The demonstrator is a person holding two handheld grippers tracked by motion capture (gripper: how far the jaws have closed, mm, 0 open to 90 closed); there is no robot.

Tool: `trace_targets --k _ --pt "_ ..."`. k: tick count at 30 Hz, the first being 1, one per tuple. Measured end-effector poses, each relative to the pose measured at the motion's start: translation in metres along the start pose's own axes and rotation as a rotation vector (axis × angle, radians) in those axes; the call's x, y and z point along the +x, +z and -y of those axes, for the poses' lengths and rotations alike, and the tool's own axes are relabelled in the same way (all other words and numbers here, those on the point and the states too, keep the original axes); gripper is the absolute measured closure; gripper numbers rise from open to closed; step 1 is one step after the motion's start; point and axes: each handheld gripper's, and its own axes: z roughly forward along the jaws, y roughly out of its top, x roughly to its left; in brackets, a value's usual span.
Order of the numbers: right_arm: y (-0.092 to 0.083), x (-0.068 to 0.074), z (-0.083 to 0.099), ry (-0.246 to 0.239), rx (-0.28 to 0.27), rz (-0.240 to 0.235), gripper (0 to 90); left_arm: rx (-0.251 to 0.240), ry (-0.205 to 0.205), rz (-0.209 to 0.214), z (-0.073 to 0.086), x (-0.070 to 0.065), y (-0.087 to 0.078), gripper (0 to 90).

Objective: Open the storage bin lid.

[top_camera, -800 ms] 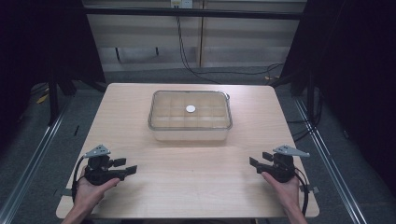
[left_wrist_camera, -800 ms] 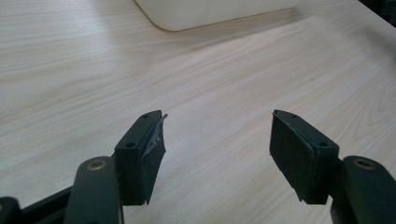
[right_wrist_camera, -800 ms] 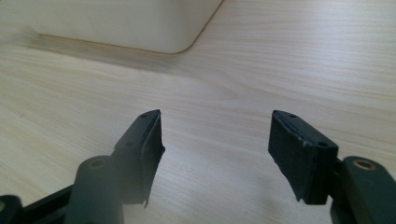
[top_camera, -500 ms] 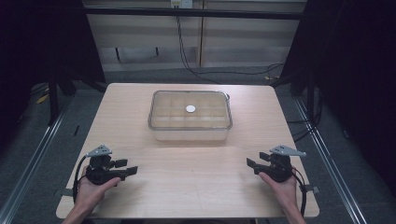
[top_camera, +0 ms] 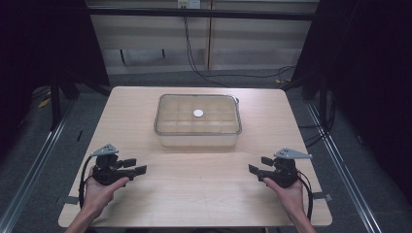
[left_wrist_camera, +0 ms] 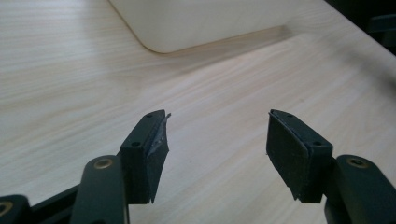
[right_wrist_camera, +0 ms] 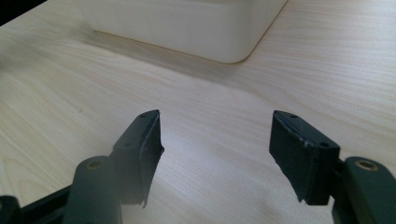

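Pale wood grain runs bare under both grippers: the table (top_camera: 194, 194) carries nothing between them and the box. Nearest the camera in the high view, the left gripper (top_camera: 132, 166) sits at about 8 o'clock on the tabletop and the right gripper (top_camera: 258, 168) at about 4 o'clock, each held low in a hand and aimed inward, toward the table's middle. In the left gripper view its 2 black jaws stand well apart with only wood between them, the pads (left_wrist_camera: 152, 158) touching nothing. The right gripper view shows the same: the pads (right_wrist_camera: 299, 154) are spread wide and empty.

Farther off, past the table's centre toward 12 o'clock, stands the clear lidded box (top_camera: 197, 120). It lies toward 1 o'clock from the left gripper and toward 11 o'clock from the right gripper, well apart from both. Its long axis runs across the table, from 9 o'clock to 3 o'clock, so each gripper faces 1 near corner: a rounded corner (left_wrist_camera: 156, 44) shows ahead of the left jaws, another (right_wrist_camera: 233, 53) ahead of the right. Neither hand looks clearly nearer; my judgement is that a 2-handed approach to the short ends would suit.

The box is translucent with milky walls, a grid of compartments visible through the lid, and a small white round spot (top_camera: 197, 113) at the lid's centre.
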Motion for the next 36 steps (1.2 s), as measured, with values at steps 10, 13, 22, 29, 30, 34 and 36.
trace_targets --k 10,13,22,29,30,34,36 --pt "0.001 -0.009 -0.022 -0.010 -0.006 -0.019 32.1 -0.006 0.026 -0.027 -0.015 0.000 0.001 38.4" --pt "0.001 -0.011 -0.026 -0.009 0.011 -0.031 32.3 0.000 0.040 -0.025 -0.017 -0.004 0.004 39.0" --pt "0.009 -0.020 -0.052 -0.004 -0.013 -0.061 31.1 -0.029 0.026 -0.062 -0.034 0.006 0.007 39.0" --pt "0.017 -0.024 -0.069 0.003 -0.044 -0.063 33.4 -0.044 0.044 -0.070 -0.054 0.008 0.012 42.8" --pt "0.020 -0.026 -0.074 0.001 -0.057 -0.069 33.4 -0.045 0.054 -0.074 -0.056 0.009 0.013 43.5" --pt "0.025 -0.029 -0.082 0.005 -0.057 -0.069 32.6 -0.055 0.063 -0.085 -0.066 0.012 0.017 43.4" --pt "0.033 -0.030 -0.088 -0.009 -0.030 -0.077 31.7 -0.056 0.067 -0.087 -0.071 0.013 0.020 42.5"
